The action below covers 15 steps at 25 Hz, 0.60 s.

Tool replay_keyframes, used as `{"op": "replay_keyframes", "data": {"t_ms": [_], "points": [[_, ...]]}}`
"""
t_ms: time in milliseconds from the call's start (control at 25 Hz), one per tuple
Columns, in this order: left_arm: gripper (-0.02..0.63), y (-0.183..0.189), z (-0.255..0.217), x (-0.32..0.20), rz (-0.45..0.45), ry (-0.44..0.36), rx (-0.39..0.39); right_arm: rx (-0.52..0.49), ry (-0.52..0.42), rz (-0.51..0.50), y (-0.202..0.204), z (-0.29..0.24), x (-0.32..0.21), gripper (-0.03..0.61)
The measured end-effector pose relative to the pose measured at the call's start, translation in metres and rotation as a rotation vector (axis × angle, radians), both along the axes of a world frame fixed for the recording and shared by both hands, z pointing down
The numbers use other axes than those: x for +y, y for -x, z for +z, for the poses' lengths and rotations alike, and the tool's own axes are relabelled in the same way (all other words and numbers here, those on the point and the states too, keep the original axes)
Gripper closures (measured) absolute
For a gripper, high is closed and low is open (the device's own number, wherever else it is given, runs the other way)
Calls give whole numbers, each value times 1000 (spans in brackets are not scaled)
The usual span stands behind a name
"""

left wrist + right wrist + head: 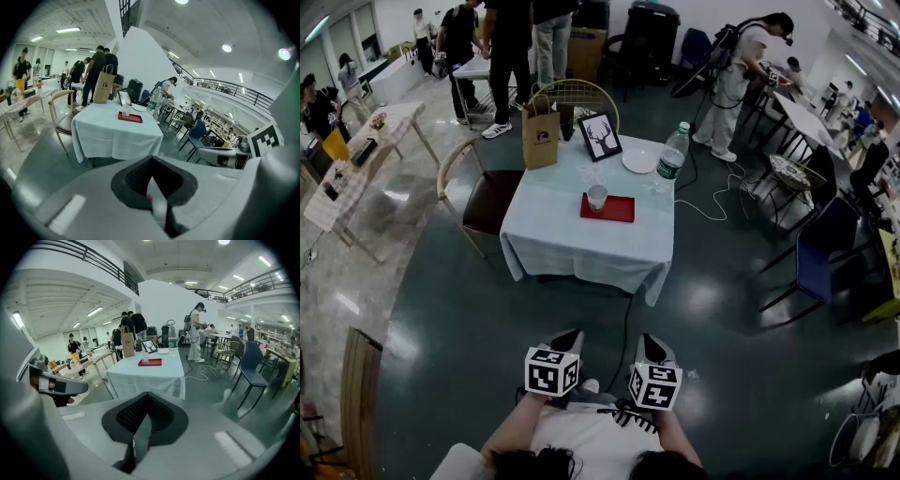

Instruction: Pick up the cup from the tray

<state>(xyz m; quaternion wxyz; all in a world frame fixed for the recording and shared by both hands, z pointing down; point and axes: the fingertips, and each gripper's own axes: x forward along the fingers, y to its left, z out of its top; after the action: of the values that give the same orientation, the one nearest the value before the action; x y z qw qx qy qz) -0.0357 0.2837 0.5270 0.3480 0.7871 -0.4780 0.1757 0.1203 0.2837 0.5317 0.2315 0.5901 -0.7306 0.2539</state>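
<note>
cup [596, 197] on tray [619, 211] — table [562, 239]

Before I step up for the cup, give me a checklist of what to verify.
1. Cup upright on the red tray: ok.
2. Jaws open for a grasp: not ok; left gripper and right gripper are both shut and empty.
3. Table within reach: not ok; open floor lies between.
4. Near side of the cup free, with bottle and plate farther back: ok.
5. Cup's contents: cannot tell.
</note>
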Motion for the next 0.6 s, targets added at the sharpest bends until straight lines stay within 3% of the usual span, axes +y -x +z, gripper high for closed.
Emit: {"op": "replay_keyframes", "data": {"t_ms": [600], "points": [[612,8,2,-14,-1,2,-13,-17,-4,24,6,2,-14,554]]}}
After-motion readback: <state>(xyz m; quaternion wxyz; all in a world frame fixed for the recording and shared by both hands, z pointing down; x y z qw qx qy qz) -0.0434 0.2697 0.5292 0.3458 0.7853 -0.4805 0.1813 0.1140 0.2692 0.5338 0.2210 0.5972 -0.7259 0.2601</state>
